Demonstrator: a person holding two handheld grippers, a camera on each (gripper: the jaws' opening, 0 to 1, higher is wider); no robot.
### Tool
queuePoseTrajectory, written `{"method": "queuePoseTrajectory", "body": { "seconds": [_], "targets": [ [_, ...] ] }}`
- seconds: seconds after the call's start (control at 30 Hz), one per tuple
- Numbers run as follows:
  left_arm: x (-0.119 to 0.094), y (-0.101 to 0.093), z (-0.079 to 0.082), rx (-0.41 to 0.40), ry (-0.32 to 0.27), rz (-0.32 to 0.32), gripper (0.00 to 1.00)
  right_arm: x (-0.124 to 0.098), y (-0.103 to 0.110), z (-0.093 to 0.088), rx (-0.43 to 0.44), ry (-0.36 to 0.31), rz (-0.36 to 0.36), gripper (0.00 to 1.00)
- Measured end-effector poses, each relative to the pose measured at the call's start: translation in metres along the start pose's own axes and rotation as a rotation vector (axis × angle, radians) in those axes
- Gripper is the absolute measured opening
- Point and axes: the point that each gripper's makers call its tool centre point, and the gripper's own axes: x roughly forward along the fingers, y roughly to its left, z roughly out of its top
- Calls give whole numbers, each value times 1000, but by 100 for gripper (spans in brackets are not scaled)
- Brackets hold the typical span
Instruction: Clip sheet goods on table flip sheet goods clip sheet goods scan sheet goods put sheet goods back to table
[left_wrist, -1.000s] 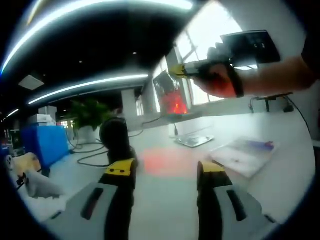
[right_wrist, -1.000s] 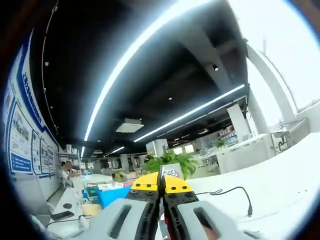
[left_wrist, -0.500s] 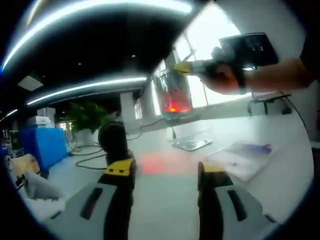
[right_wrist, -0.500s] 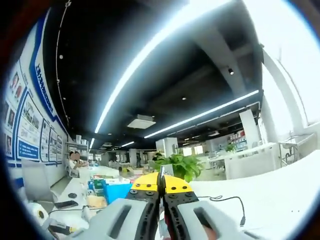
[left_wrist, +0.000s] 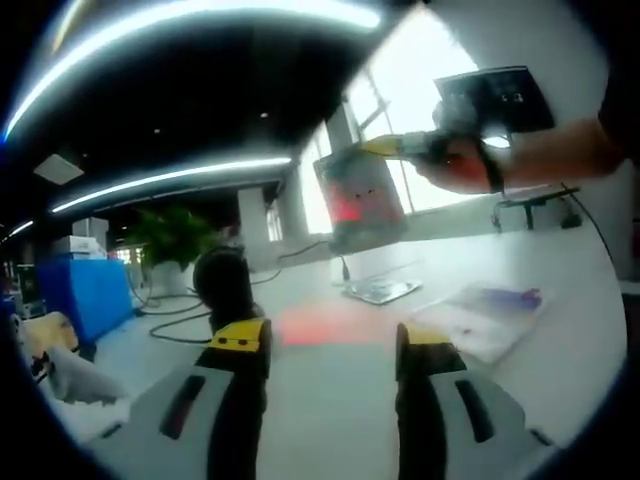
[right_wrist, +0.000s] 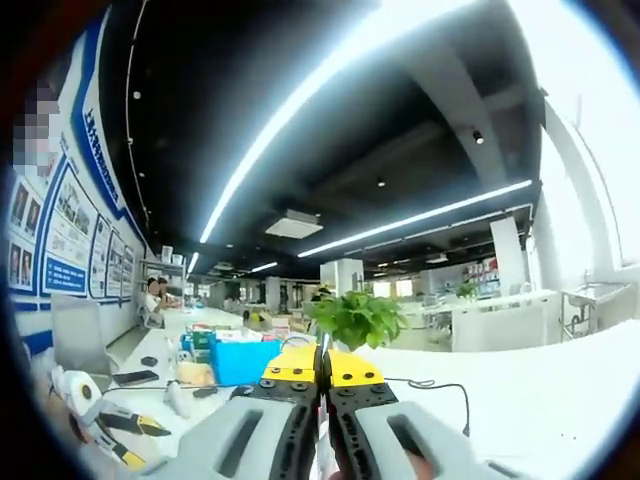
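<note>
A clear sheet packet (left_wrist: 360, 198) hangs in the air above the white table (left_wrist: 330, 400), lit red on its face. My right gripper (left_wrist: 388, 148), held by a gloved hand (left_wrist: 455, 165), is shut on its top edge. In the right gripper view the jaws (right_wrist: 322, 366) are pressed together, with the packet's thin edge between them. Below the packet a red glow (left_wrist: 325, 325) lies on the table, and a black scanner (left_wrist: 224, 285) stands to the left. My left gripper (left_wrist: 331, 340) hovers low over the table, open, with nothing between its jaws.
Another flat sheet packet (left_wrist: 488, 315) lies on the table at the right, with a metal plate (left_wrist: 380, 289) behind it. A blue bin (left_wrist: 68, 290) and white clutter sit at the left. A plant (right_wrist: 358, 318), a cable (right_wrist: 440, 385) and tools (right_wrist: 125, 425) show beyond.
The held packet has turned its face more towards the left gripper view and shifted slightly right. The right gripper view has swung left. My left gripper has stayed put.
</note>
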Motion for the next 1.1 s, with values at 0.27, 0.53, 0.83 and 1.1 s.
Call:
{"method": "queuePoseTrajectory", "body": {
  "seconds": [0.27, 0.53, 0.83, 1.1],
  "targets": [
    [-3, 7, 8, 17, -40, 23, 44, -8, -8, -8, -7, 26, 14, 0],
    [-5, 6, 7, 9, -31, 23, 44, -16, -11, -14, -23, 48, 29, 0],
    [-4, 2, 6, 14, -25, 8, 44, -24, -17, -30, -27, 71, 51, 0],
    [-3, 3, 4, 11, -19, 14, 45, -34, -22, -36, -44, 101, 87, 0]
  ]
}}
